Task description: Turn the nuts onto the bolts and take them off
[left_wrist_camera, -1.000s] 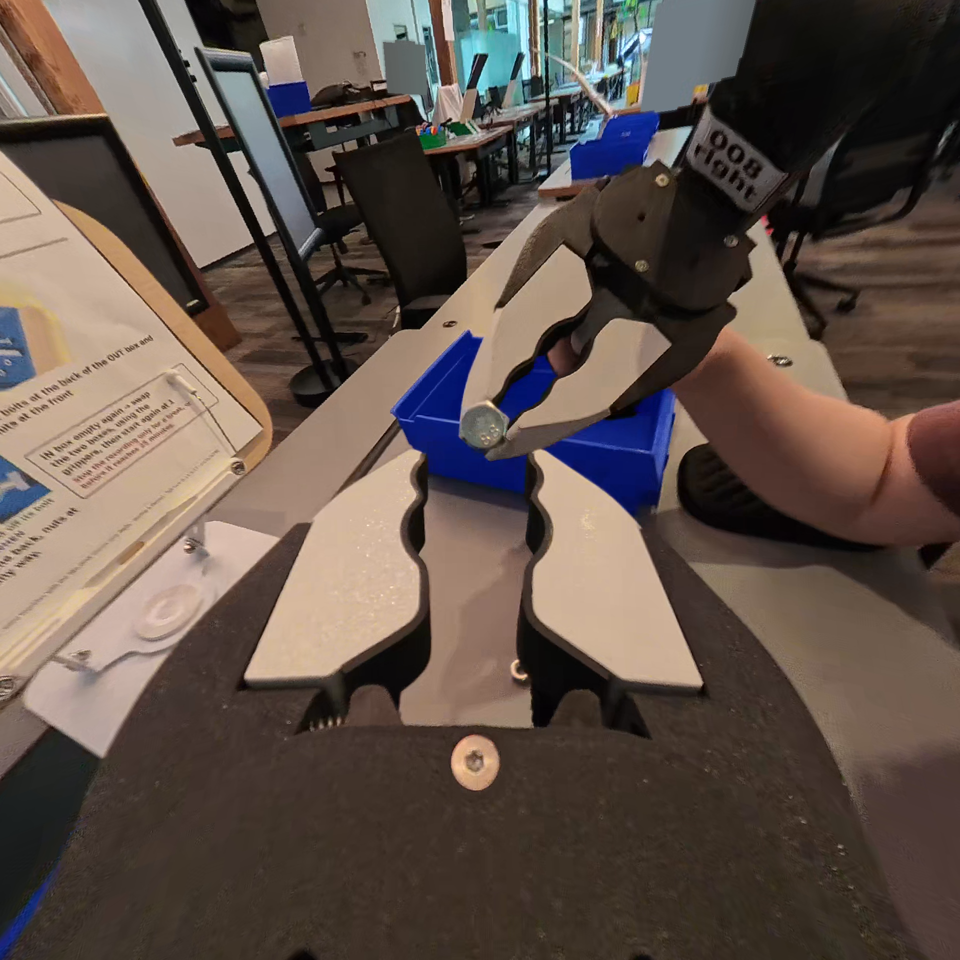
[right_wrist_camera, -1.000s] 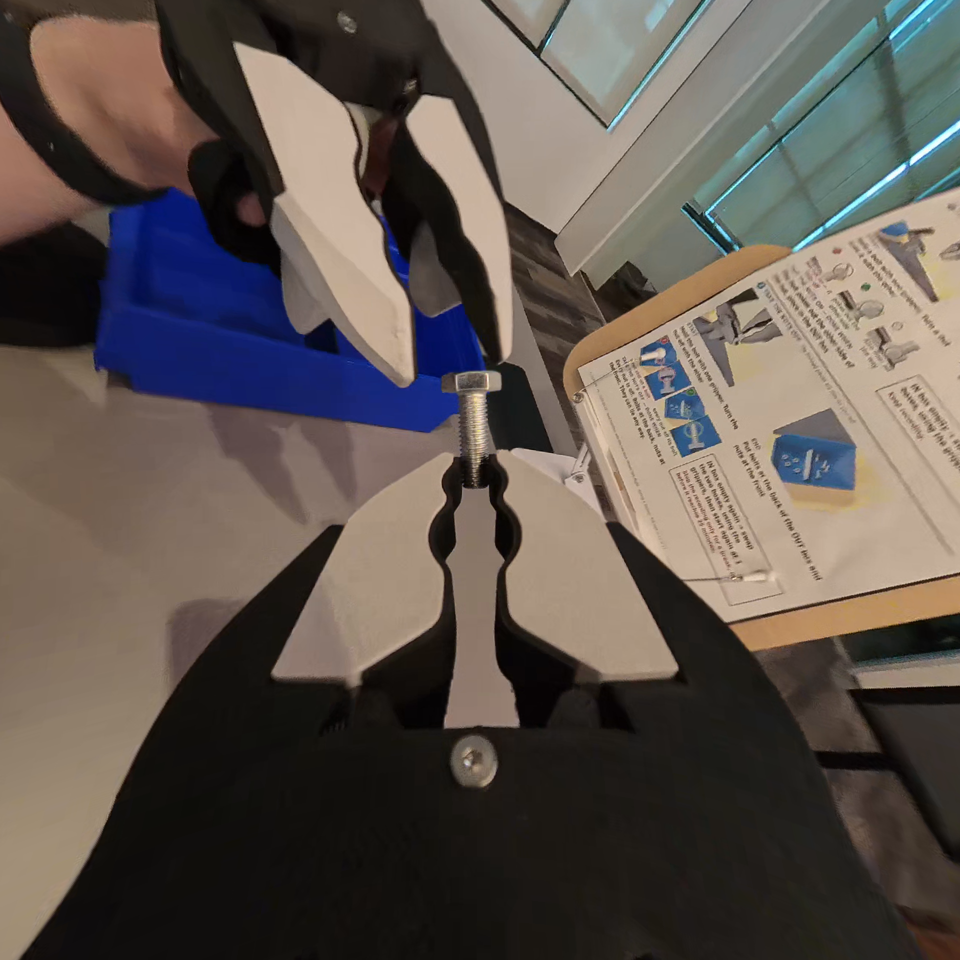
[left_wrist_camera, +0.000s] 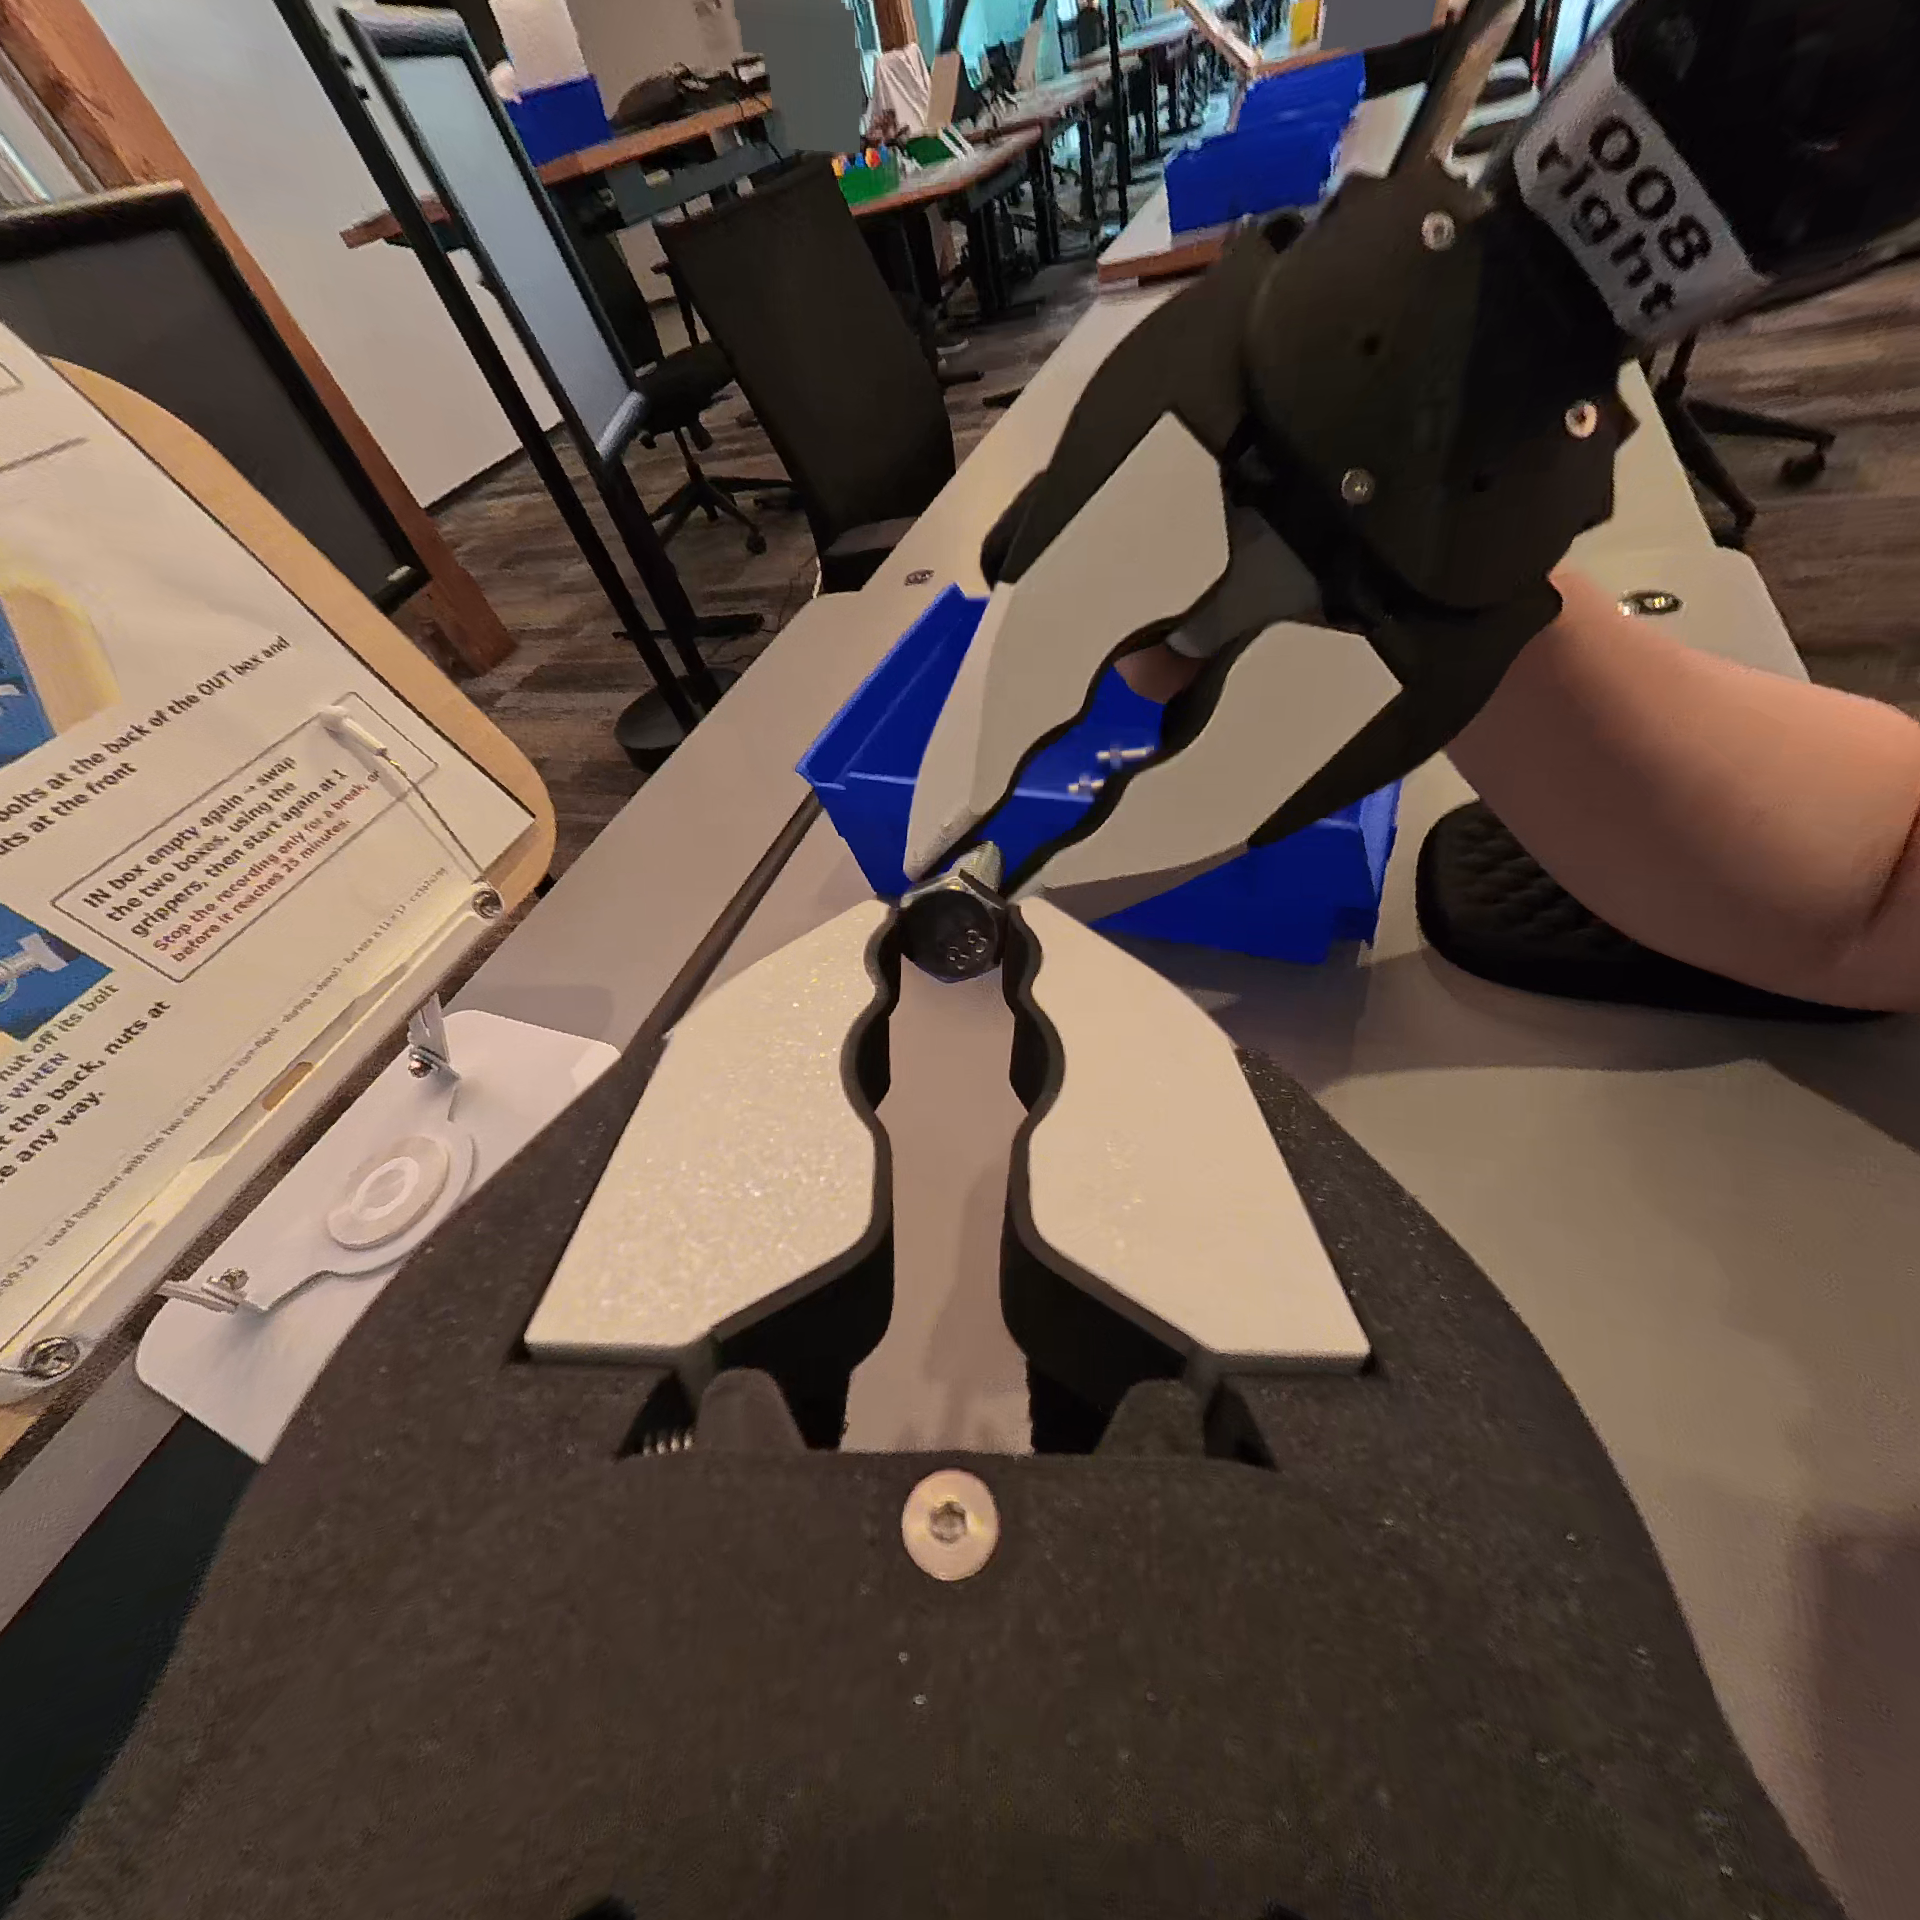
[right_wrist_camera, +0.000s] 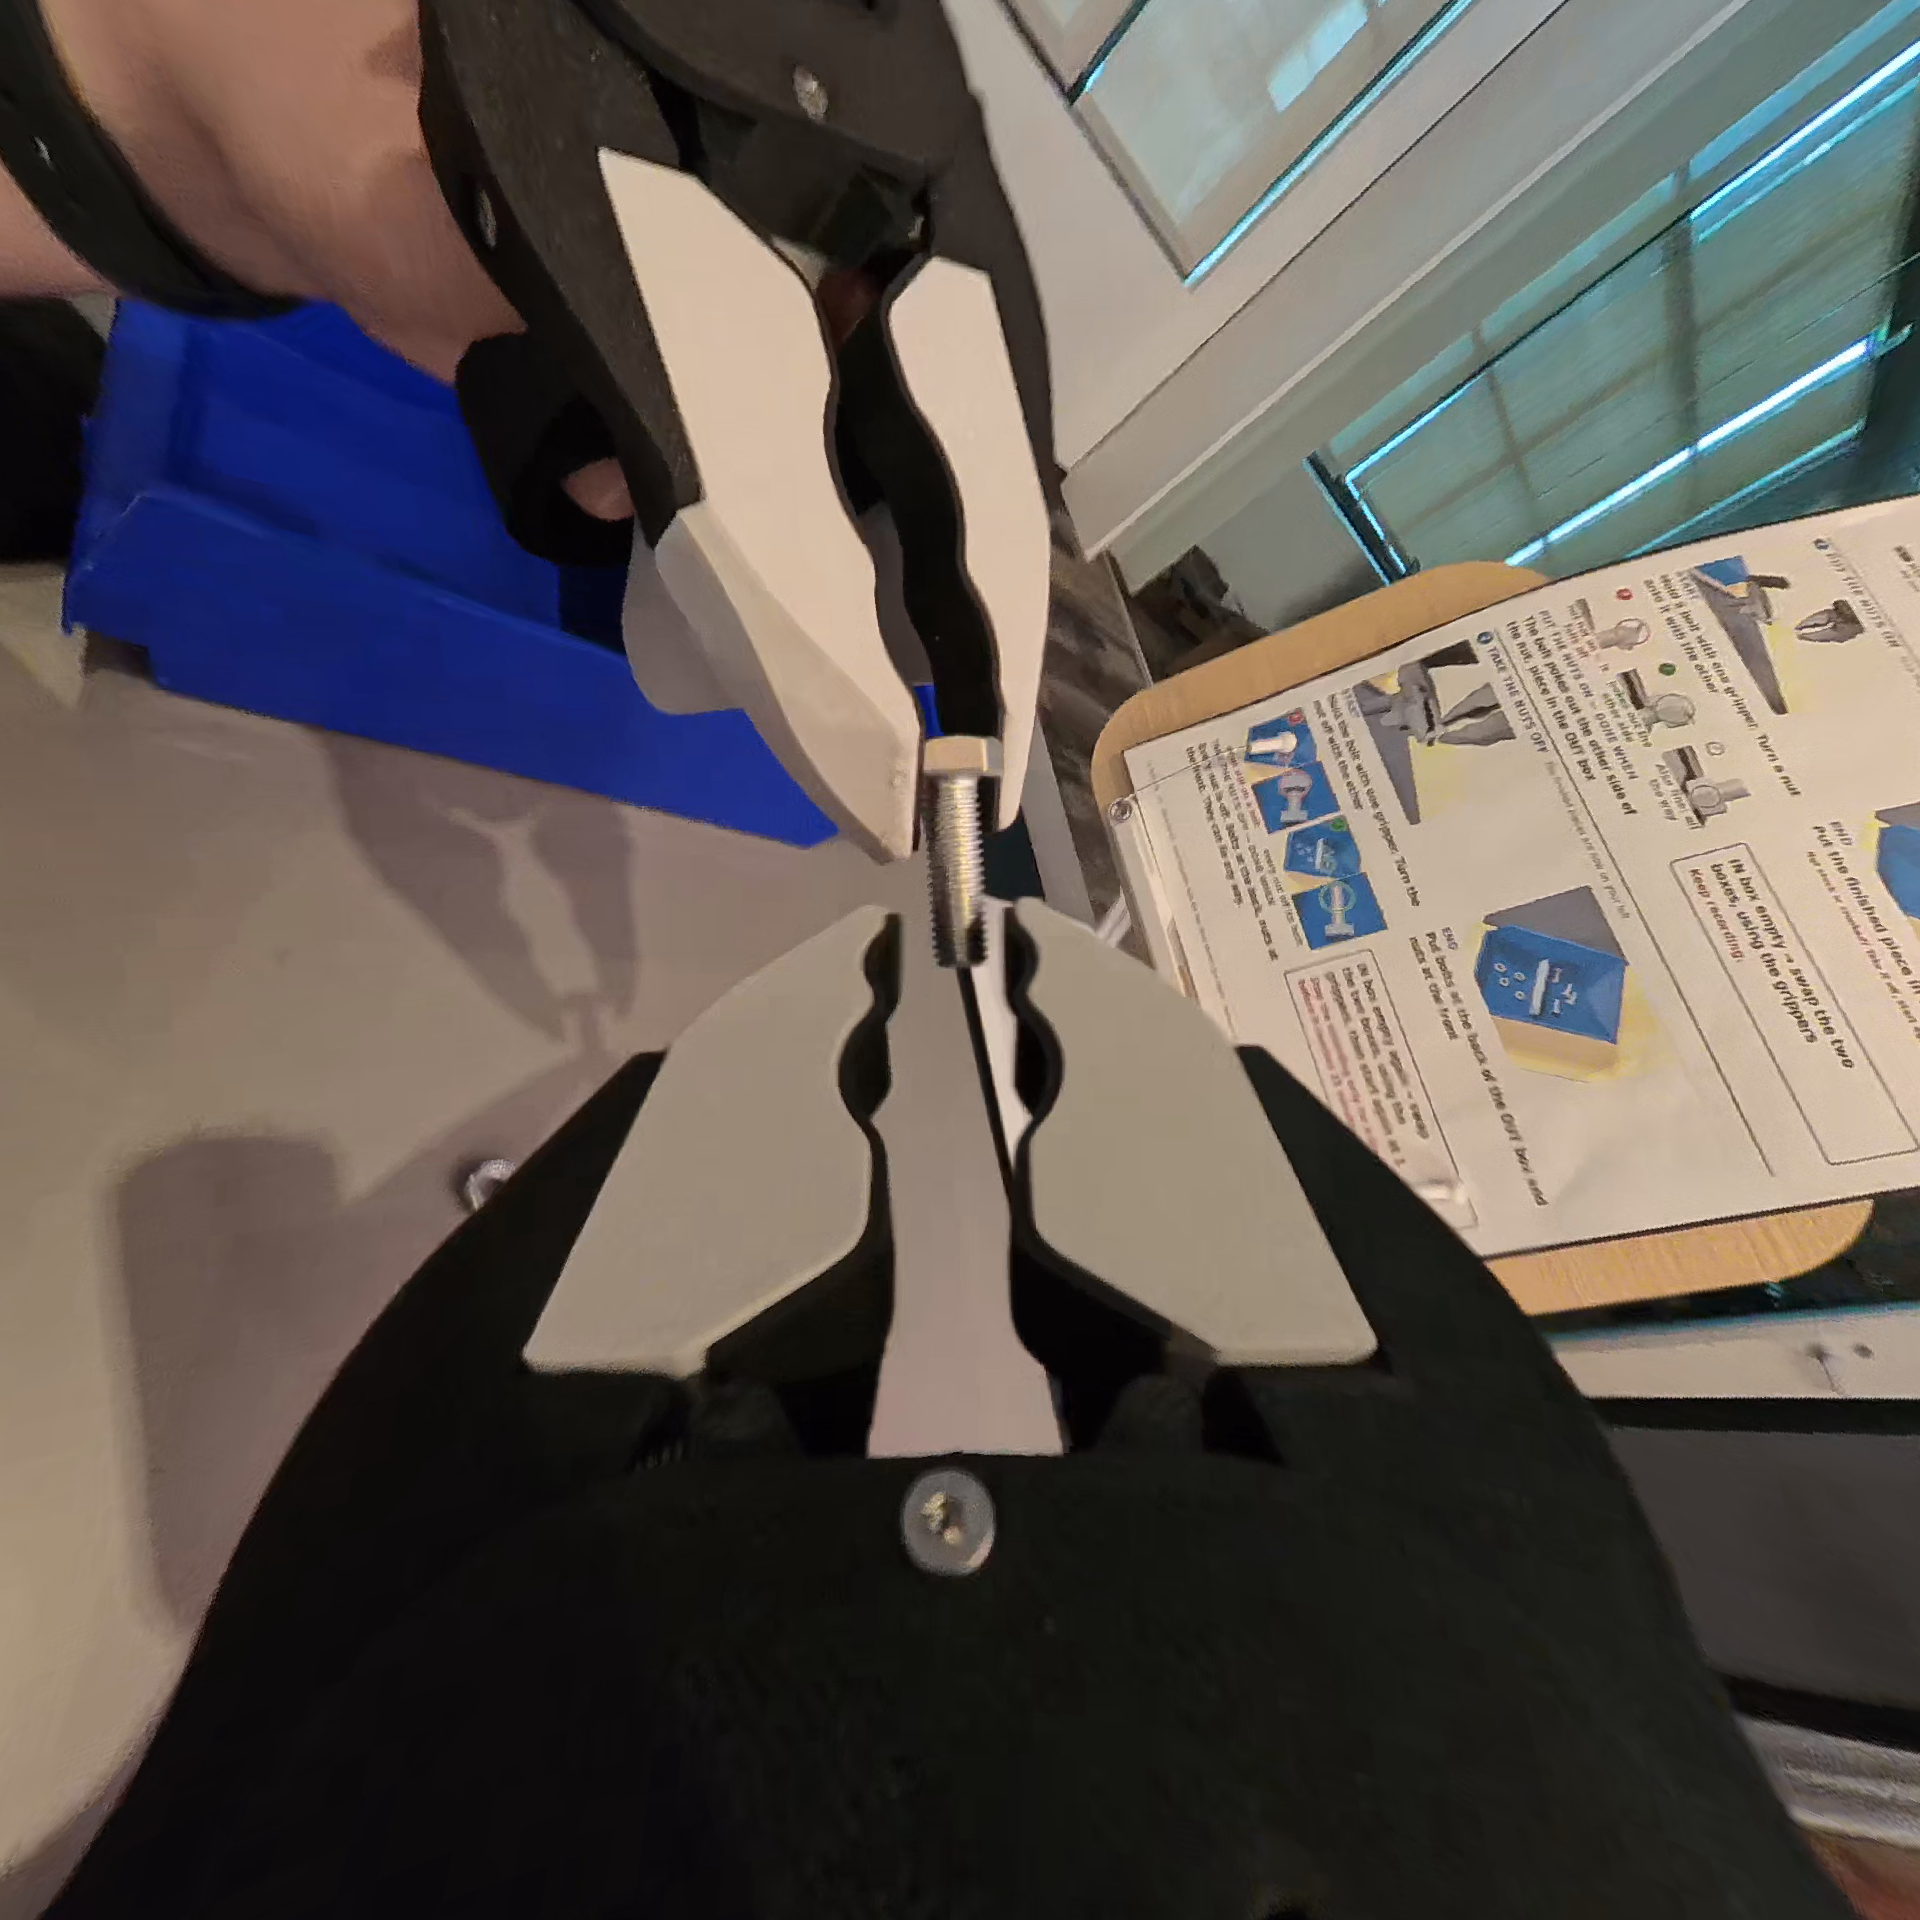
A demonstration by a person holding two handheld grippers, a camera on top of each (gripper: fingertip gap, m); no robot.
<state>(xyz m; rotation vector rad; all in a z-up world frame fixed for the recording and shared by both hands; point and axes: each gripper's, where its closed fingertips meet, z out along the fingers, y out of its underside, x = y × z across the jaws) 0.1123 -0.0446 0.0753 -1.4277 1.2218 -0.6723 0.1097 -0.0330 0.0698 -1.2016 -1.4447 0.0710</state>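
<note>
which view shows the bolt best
The right wrist view: the bolt shows side-on, hex head and threaded shank both clear. The left wrist view shows only its head end-on, with the shank mostly hidden behind it.

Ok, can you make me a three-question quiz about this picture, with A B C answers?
1. Where is the bolt? A held up in the air; B lying flat on the desk; C inside the box.
2. What colour is the box? A red; B blue; C green.
3. How are the right gripper jaws? A shut tight on the bolt; B open, with gaps beside the thread; C out of view.

Answers: 1 A, the left gripper pinches its head above the table. 2 B, its walls are bright blue. 3 B, the table shows on either side of the thread.
</note>
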